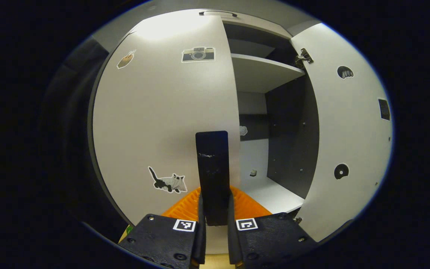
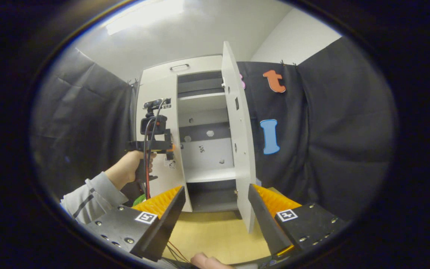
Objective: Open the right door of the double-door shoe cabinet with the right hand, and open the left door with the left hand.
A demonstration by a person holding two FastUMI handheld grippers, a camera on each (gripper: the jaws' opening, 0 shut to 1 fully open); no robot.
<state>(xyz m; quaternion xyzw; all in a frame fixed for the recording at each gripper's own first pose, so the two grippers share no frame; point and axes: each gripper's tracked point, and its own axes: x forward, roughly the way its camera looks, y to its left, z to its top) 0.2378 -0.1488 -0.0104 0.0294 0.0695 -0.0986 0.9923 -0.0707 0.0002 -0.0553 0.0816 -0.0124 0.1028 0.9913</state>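
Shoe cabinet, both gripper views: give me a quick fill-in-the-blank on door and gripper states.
1. The right door stands ____.
2. The left gripper is shut on the edge of the ____ door.
3. The right gripper is ____ and holds nothing.
4. A ____ sticker sits low on the left door.

Missing: open; left; open; cat

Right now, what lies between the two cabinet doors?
In the right gripper view, the open cabinet interior with white shelves lies between the left door and the swung-out right door.
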